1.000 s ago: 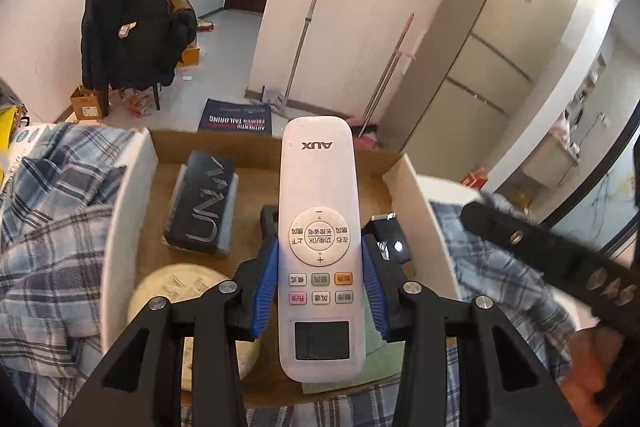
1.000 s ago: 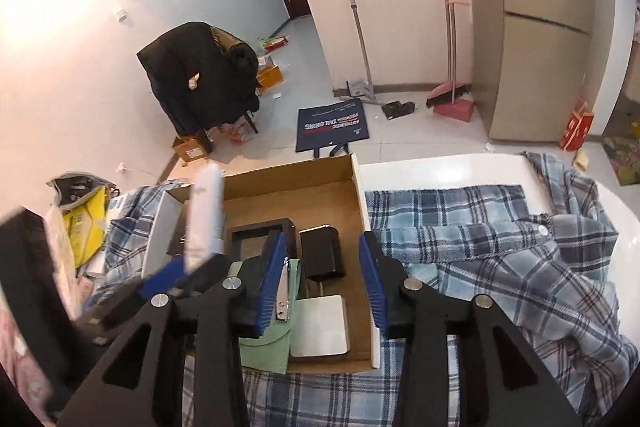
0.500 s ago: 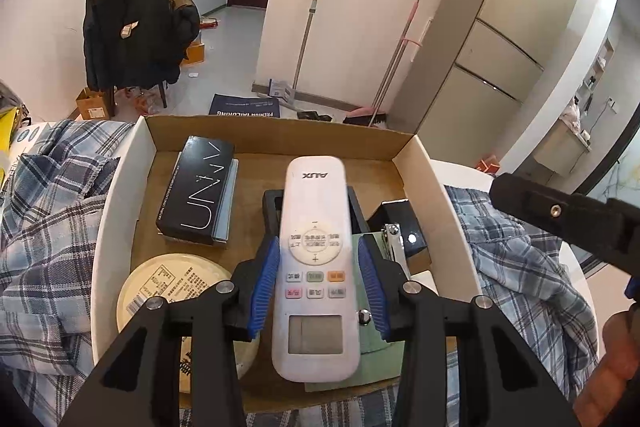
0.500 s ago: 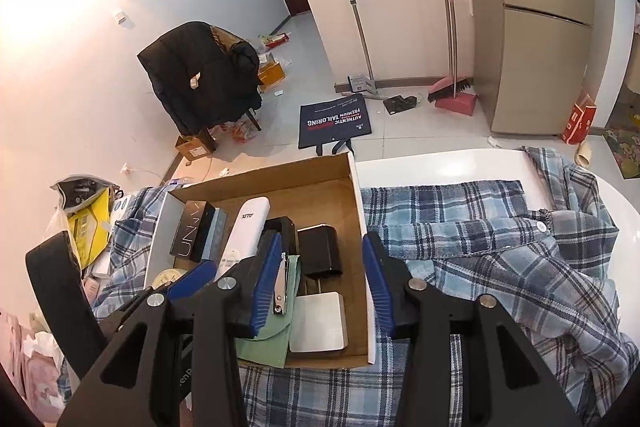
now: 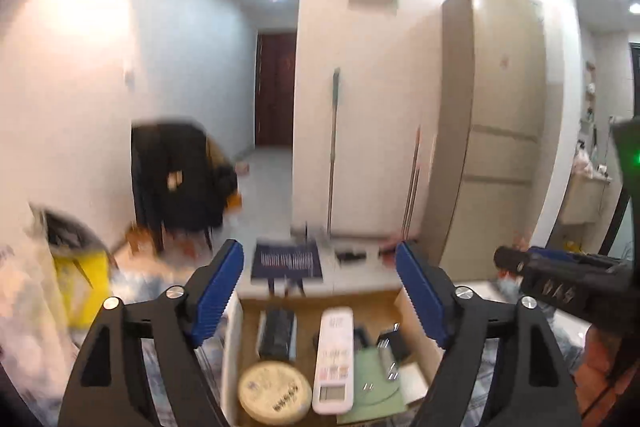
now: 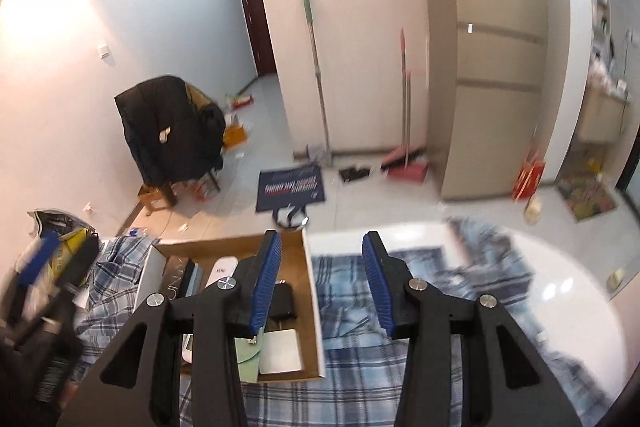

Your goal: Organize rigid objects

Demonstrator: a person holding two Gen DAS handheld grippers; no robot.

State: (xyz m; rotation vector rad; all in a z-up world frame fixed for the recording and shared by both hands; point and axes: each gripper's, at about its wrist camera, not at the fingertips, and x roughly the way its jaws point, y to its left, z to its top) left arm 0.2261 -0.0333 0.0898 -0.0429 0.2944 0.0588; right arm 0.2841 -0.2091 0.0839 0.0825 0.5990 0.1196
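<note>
Two hand-held grippers are seen. The left gripper (image 5: 320, 297) is spread wide with nothing between its blue pads, held above the cardboard box (image 5: 408, 303). The right gripper (image 6: 322, 287) is also parted and empty, raised over the box's right wall and the plaid shirt (image 6: 400, 367).

One box is counted, resting on the plaid cloth on one white table (image 6: 568, 291). Inside it, from the left wrist view:
- one white remote (image 5: 334, 359), lying lengthwise near the middle, display end nearest the camera
- one black box (image 5: 276, 333) at far left, beside the remote
- one round cream tin (image 5: 275, 391) at near left, just beside the remote's near end
- one green sheet (image 5: 372, 383) at near right, next to the remote
- one small black adapter (image 5: 394, 341) to the right of the remote
- one white square pad (image 6: 280, 351), at the near right corner in the right wrist view

The left view is motion-blurred; small items on the green sheet cannot be told apart.

Beyond the table: one chair with a dark jacket (image 6: 172, 131), one blue mat (image 6: 290, 189), one mop (image 6: 316, 67), one red dustpan (image 6: 406, 169).
</note>
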